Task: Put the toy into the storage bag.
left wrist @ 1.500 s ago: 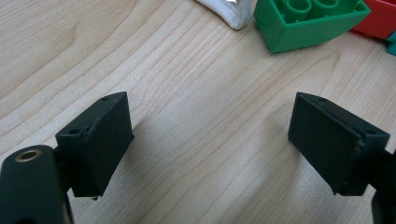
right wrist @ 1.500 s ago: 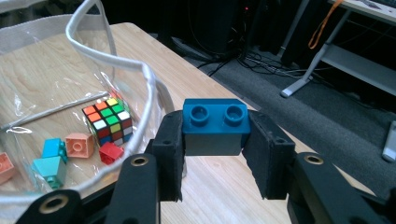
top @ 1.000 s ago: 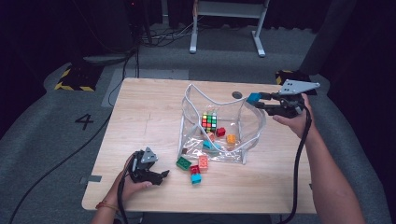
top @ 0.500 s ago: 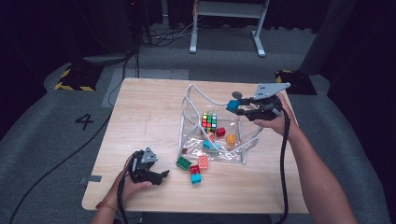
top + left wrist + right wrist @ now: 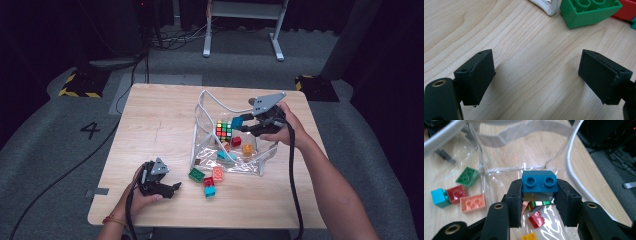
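Observation:
A clear plastic bag with white handles lies open on the wooden table. Inside it are a Rubik's cube, a red brick and an orange brick. My right gripper hangs over the bag's mouth, shut on a blue two-stud brick, which also shows from above. Low on the table at the front left, my left gripper is open with nothing between its jaws. A green brick lies just ahead of it.
Loose bricks lie outside the bag's front edge: green, salmon, red and a teal cube. The same group shows through the right gripper view, green brick farthest. Bare wood stretches along the table's left half.
My right gripper has carried the blue brick leftward from the table's right side to over the bag. The left gripper has stayed put.

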`<action>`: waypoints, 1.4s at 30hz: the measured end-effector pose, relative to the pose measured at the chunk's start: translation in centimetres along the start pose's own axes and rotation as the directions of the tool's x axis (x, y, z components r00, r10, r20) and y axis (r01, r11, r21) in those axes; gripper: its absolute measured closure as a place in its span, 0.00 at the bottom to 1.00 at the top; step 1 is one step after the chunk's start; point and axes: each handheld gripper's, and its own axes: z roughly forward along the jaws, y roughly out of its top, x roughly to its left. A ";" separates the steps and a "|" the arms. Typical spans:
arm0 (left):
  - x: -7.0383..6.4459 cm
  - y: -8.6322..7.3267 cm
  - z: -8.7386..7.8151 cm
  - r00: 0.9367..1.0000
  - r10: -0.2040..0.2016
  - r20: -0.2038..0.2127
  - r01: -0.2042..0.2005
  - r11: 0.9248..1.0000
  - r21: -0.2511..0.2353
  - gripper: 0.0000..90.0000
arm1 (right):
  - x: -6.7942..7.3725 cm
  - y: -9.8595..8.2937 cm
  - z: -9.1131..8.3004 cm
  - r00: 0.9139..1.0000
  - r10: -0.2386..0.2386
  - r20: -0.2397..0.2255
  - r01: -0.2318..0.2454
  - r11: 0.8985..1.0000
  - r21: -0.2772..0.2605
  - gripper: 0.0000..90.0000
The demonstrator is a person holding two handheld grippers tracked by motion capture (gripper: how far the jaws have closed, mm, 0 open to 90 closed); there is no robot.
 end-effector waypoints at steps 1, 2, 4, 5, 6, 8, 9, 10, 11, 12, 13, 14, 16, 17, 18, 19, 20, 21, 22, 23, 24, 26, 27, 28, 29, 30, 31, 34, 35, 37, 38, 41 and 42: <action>0.0 0.0 0.0 1.000 -0.002 0.002 0.002 1.000 0.000 0.15 | 0.0 0.1 0.3 1.000 -0.008 -0.004 0.009 1.000 0.022 0.66; 0.0 0.0 0.0 1.000 -0.002 0.002 0.002 1.000 0.000 0.15 | 0.0 0.1 0.5 1.000 -0.016 -0.007 0.016 0.999 0.038 0.66; 0.0 0.0 0.0 1.000 -0.002 0.002 0.002 1.000 0.000 0.15 | 0.0 0.2 0.8 1.000 -0.019 -0.012 0.020 0.998 0.067 0.66; 0.0 0.0 0.0 1.000 -0.002 0.002 0.002 1.000 0.000 0.15 | -0.1 0.2 0.9 1.000 -0.021 -0.015 0.022 0.996 0.084 0.66; 0.0 0.0 0.0 1.000 -0.002 0.002 0.002 1.000 0.000 0.15 | -0.1 0.2 1.1 1.000 -0.019 -0.018 0.021 0.995 0.098 0.66; 0.0 0.0 0.0 1.000 -0.002 0.002 0.002 1.000 0.000 0.15 | -0.2 0.2 1.4 1.000 -0.024 -0.014 0.026 0.990 0.136 0.66; 0.0 0.0 0.0 1.000 -0.003 0.002 0.003 1.000 -0.001 0.15 | -0.3 0.2 1.5 1.000 -0.024 -0.015 0.026 0.988 0.150 0.66; 0.0 0.0 0.0 1.000 -0.002 0.002 0.002 1.000 0.000 0.15 | -0.4 0.1 1.7 1.000 -0.018 -0.014 0.020 0.983 0.180 0.66; 0.0 0.0 0.0 1.000 -0.002 0.002 0.002 1.000 0.000 0.15 | -0.4 0.0 1.8 1.000 -0.014 -0.009 0.015 0.978 0.207 0.66; 0.0 0.0 0.0 1.000 -0.002 0.002 0.002 1.000 0.000 0.15 | -0.7 0.0 2.0 0.999 -0.044 -0.009 0.045 0.972 0.230 0.66; 0.0 0.0 0.0 1.000 -0.002 0.002 0.002 1.000 0.000 0.15 | -0.6 0.0 2.0 1.000 -0.026 -0.012 0.028 0.964 0.265 0.66; 0.0 0.0 0.0 1.000 -0.002 0.002 0.002 1.000 0.000 0.15 | -0.8 -0.3 2.1 0.999 -0.033 -0.015 0.035 0.961 0.273 0.66; 0.0 0.0 0.0 1.000 -0.002 0.002 0.002 1.000 0.000 0.15 | -1.0 -0.5 2.0 1.000 -0.015 -0.015 0.019 0.954 0.298 0.66; 0.0 0.0 0.0 1.000 -0.002 0.002 0.002 1.000 0.000 0.15 | -1.1 -0.7 1.9 1.000 -0.005 -0.019 0.010 0.951 0.309 0.66; 0.0 0.0 0.0 1.000 -0.002 0.002 0.002 1.000 0.000 0.15 | -1.1 -0.8 1.9 1.000 -0.002 -0.021 0.009 0.948 0.318 0.66; 0.0 0.0 0.0 1.000 -0.002 0.002 0.002 1.000 0.000 0.15 | -1.3 -1.0 1.9 0.999 -0.013 -0.030 0.022 0.945 0.325 0.66; 0.0 0.0 0.0 1.000 -0.002 0.002 0.002 1.000 0.000 0.15 | -1.2 -1.2 1.8 1.000 0.007 -0.030 0.004 0.940 0.342 0.66; 0.0 0.0 0.0 1.000 -0.002 0.002 0.002 1.000 0.000 0.15 | -1.3 -1.3 1.8 1.000 0.000 -0.030 0.010 0.935 0.354 0.66; 0.0 0.0 0.0 1.000 -0.002 0.002 0.002 1.000 0.000 0.15 | -1.3 -1.5 1.7 1.000 0.000 -0.030 0.011 0.930 0.368 0.66; 0.0 0.0 0.0 1.000 -0.003 0.002 0.003 1.000 -0.001 0.15 | -1.3 -1.7 1.6 0.999 0.006 -0.034 0.007 0.926 0.376 0.66; 0.0 0.0 0.0 1.000 -0.002 0.002 0.002 1.000 0.000 0.15 | -1.4 -2.0 1.4 0.999 0.013 -0.035 0.001 0.924 0.382 0.66; 0.0 0.0 0.0 1.000 -0.002 0.002 0.002 1.000 0.000 0.15 | -1.6 -2.4 1.0 0.999 0.017 -0.038 -0.001 0.919 0.394 0.66; 0.0 0.0 0.0 1.000 -0.003 0.002 0.003 1.000 0.000 0.15 | -1.7 -2.6 0.8 0.999 0.019 -0.037 -0.003 0.918 0.396 0.66; 0.0 0.0 0.0 1.000 -0.002 0.002 0.002 1.000 0.000 0.15 | -1.7 -2.8 0.7 0.999 0.027 -0.035 -0.011 0.920 0.392 0.66; 0.0 0.0 0.0 1.000 -0.002 0.002 0.002 1.000 -0.001 0.15 | -1.7 -2.9 0.5 0.999 0.033 -0.040 -0.015 0.923 0.386 0.66; 0.0 0.0 0.0 1.000 -0.002 0.002 0.002 1.000 0.000 0.15 | -1.7 -3.0 0.4 0.999 0.037 -0.038 -0.019 0.925 0.381 0.66; 0.0 0.0 0.0 1.000 -0.002 0.002 0.002 1.000 0.000 0.15 | -1.7 -3.1 0.3 0.998 0.039 -0.040 -0.021 0.928 0.372 0.66; 0.0 0.0 0.0 1.000 -0.002 0.002 0.002 1.000 0.000 0.15 | -1.7 -3.2 0.2 0.999 0.034 -0.039 -0.018 0.934 0.357 0.66; 0.0 0.0 0.0 1.000 -0.002 0.002 0.002 1.000 0.000 0.15 | -1.7 -3.2 0.1 0.999 0.035 -0.039 -0.020 0.936 0.351 0.66; 0.0 0.0 0.0 1.000 -0.002 0.002 0.002 1.000 0.000 0.15 | -1.6 -3.2 0.0 0.999 0.033 -0.035 -0.019 0.941 0.339 0.66; 0.0 0.0 0.0 1.000 -0.002 0.002 0.002 1.000 0.000 0.15 | -1.6 -3.3 0.0 0.999 0.036 -0.038 -0.022 0.946 0.324 0.66; 0.0 0.0 0.0 1.000 -0.002 0.001 0.002 1.000 0.000 0.15 | -1.4 -3.4 -0.2 0.999 0.046 -0.029 -0.035 0.956 0.292 0.64; 0.0 0.0 0.0 1.000 -0.002 0.002 0.002 1.000 0.000 0.15 | -1.5 -3.4 -0.4 0.999 0.040 -0.028 -0.031 0.960 0.277 0.64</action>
